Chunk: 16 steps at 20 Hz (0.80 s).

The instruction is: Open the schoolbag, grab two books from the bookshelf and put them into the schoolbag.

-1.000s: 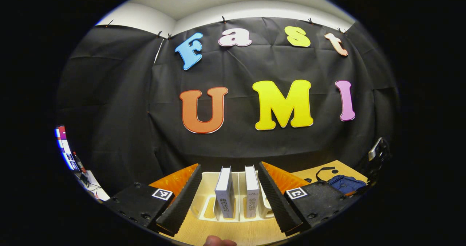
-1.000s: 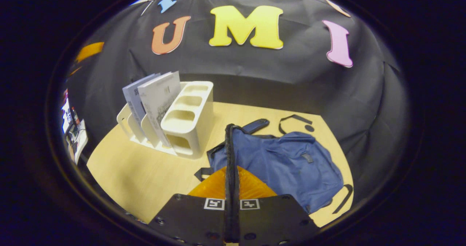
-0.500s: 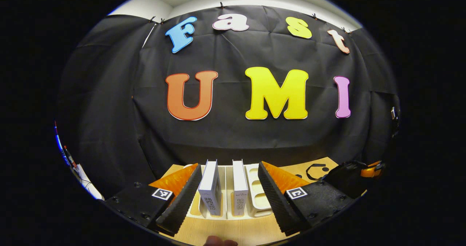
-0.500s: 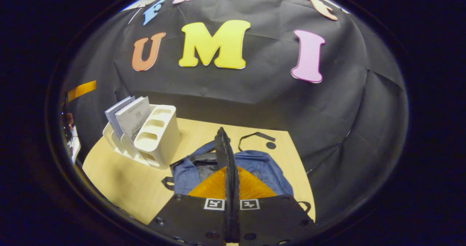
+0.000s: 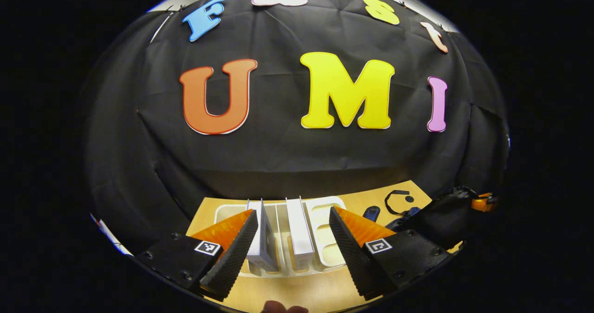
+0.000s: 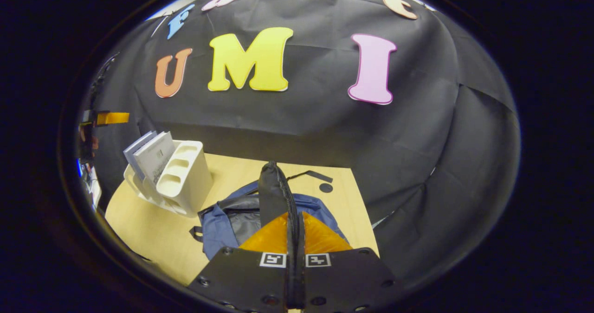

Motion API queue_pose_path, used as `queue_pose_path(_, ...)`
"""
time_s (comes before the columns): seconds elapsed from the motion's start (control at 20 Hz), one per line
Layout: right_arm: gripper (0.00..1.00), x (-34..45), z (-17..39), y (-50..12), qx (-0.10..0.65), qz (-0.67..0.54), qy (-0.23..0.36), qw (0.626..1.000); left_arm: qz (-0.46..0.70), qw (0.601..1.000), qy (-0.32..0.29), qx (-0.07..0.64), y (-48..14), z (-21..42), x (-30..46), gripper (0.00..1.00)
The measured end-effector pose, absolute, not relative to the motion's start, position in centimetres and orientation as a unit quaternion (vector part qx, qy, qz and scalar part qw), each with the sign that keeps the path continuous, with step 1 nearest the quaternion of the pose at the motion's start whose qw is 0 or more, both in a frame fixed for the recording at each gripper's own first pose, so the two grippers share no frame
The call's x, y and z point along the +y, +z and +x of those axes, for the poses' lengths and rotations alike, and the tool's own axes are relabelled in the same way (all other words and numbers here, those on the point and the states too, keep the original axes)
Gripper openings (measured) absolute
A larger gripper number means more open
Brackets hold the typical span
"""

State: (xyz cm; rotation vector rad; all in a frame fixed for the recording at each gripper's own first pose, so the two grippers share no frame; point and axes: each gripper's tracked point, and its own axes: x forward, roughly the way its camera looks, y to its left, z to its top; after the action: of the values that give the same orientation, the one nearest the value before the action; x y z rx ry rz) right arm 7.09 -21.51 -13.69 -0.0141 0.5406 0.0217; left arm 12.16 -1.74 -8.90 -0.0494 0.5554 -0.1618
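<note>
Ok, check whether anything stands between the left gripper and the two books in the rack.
Nothing visible does. The left gripper is open with both books between its fingers: the left book lies close beside one finger, and the right book stands upright in the bookshelf. Only open air lies between them.

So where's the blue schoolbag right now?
In the right gripper view, the schoolbag lies on the wooden table, just beyond the right gripper, beside the white bookshelf.
</note>
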Motion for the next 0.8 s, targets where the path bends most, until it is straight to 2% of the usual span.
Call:
queue_pose_path(0.35, 0.01, -23.1, 7.6, -13.7, 0.276, 0.005, 0.007, 0.961, -0.010, 0.905, -0.127, 0.407, -13.9, 15.3, -3.0, 0.97)
queue_pose_path(0.5, 0.01, -23.4, 7.6, -13.9, 0.280, 0.005, 0.009, 0.960, -0.030, 0.863, -0.144, 0.484, -16.2, 15.1, -4.2, 0.97)
queue_pose_path(0.8, 0.01, -23.7, 7.6, -14.2, 0.285, 0.010, 0.010, 0.958, -0.023, 0.784, -0.131, 0.606, -21.1, 14.6, -4.8, 0.97)
